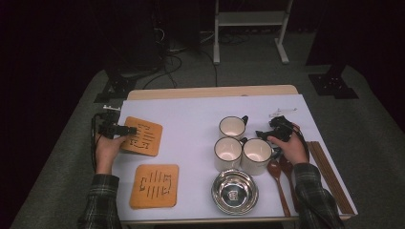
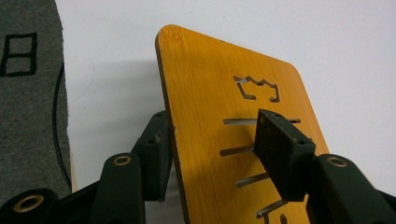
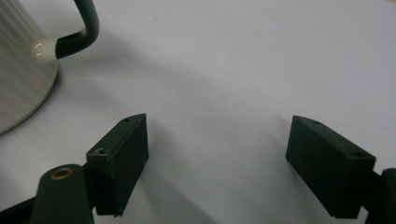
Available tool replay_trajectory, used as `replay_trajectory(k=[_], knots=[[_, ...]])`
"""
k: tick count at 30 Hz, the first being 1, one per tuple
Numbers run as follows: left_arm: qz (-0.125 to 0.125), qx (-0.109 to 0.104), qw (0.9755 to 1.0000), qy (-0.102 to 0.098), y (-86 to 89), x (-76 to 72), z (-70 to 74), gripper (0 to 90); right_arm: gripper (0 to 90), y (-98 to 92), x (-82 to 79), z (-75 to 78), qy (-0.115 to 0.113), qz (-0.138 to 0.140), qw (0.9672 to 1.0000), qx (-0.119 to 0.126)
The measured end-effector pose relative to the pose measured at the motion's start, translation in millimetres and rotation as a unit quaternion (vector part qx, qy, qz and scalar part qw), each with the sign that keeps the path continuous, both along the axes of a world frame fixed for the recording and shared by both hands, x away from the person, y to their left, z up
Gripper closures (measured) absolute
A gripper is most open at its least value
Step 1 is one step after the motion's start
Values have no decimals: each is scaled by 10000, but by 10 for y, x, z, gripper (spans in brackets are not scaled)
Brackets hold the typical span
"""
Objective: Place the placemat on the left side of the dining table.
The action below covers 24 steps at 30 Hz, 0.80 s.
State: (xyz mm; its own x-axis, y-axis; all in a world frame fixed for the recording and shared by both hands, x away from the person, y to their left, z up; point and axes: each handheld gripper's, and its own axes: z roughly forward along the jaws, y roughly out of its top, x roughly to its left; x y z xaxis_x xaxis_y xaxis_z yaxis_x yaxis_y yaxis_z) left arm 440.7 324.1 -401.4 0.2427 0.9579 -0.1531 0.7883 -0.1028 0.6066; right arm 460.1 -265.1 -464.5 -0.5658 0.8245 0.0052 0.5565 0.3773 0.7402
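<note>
Left gripper [image 1: 125,130] straddles the near-left edge of the upper bamboo trivet [image 1: 142,136]: in the left gripper view one jaw sits under the board's edge and the other lies over its slotted top face [image 2: 219,140], with the board between them. The jaws are about half open; whether the pads press the wood I cannot tell. That trivet lies just ahead of the gripper, its left edge raised and tilted off the white table cover [image 1: 191,119]. Its long axis runs away from the jaws, and its cut slots lie across that axis. A second bamboo trivet [image 1: 154,186] lies flat just behind the gripper, toward the person, apart from the first.

Right gripper [image 1: 279,130] hangs with its jaws wide apart and empty over bare cover. A cream mug [image 3: 23,60] with a dark handle stands just beside its left jaw; two more mugs [image 1: 228,151] stand close by. A steel bowl [image 1: 234,192], wooden spoons [image 1: 278,183] and chopsticks [image 1: 329,174] lie behind that gripper.
</note>
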Motion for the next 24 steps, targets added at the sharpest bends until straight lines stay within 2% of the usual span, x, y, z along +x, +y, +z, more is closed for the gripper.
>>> replay_trajectory(k=[10, 24], knots=[[49, -114, 9999, 115, 53, 17, -57, 459, 193, 0, 0, 0, 2, 0, 10000, 3], [121, -142, 9993, 320, 115, 47, -160, 425, 193, 0, 0, 0, 1, 0, 10000, 1]])
